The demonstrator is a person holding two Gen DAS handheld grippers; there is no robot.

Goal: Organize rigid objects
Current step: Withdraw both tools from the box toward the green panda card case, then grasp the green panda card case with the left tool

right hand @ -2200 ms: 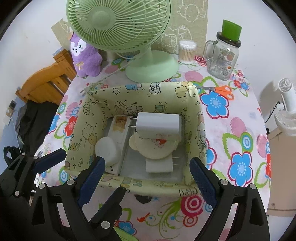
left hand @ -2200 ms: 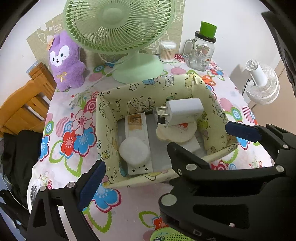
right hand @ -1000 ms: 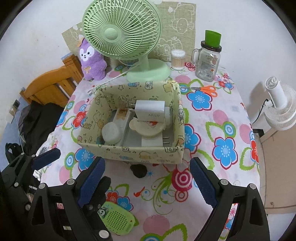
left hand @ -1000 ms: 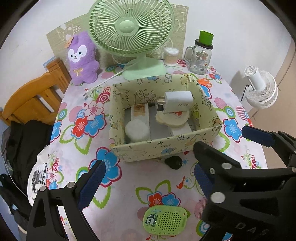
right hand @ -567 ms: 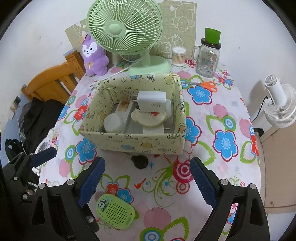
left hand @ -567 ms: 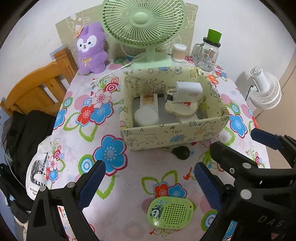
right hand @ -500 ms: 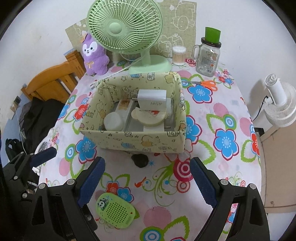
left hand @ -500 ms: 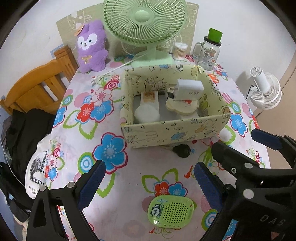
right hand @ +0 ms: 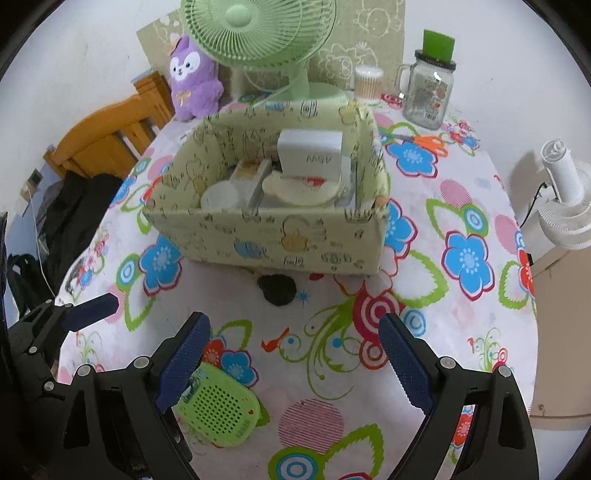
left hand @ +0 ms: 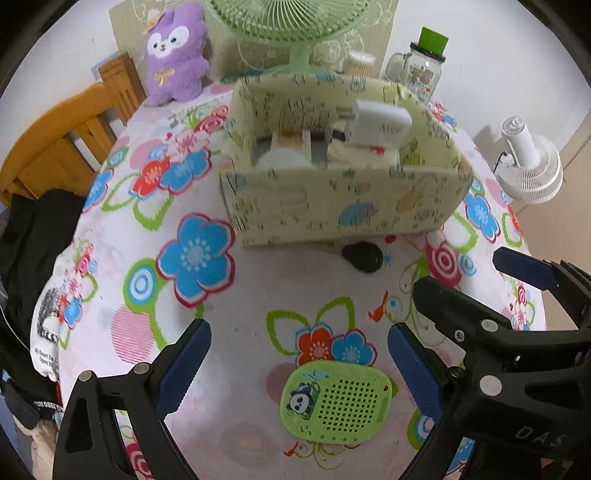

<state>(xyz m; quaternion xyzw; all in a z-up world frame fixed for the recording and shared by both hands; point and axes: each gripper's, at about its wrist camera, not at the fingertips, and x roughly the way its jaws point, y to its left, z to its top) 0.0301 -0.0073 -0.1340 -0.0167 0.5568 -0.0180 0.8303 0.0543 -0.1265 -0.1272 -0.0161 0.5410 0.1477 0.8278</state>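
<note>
A yellow-green patterned box (left hand: 343, 206) (right hand: 273, 243) on the flowered table holds a white charger (left hand: 380, 122) (right hand: 310, 157), a cream round item, a white round lid (right hand: 219, 195) and other pieces. A small black object (left hand: 362, 256) (right hand: 277, 288) lies just in front of the box. A green panda speaker (left hand: 338, 400) (right hand: 219, 406) lies near the table's front edge. My left gripper (left hand: 299, 363) is open and empty, low over the speaker. My right gripper (right hand: 291, 363) is open and empty, to the speaker's right.
A green fan (right hand: 266, 33), purple plush (right hand: 194, 79), glass jar with green lid (right hand: 428, 92), cotton swab tub (right hand: 367, 83) and orange scissors (right hand: 424, 142) stand behind the box. A wooden chair (right hand: 107, 140) is at left, a white fan (right hand: 561, 199) off the right edge.
Both grippers have pulled back from over the box and dropped lower toward the table's front. The green speaker and black object have come into view; the speaker now lies between my left fingers.
</note>
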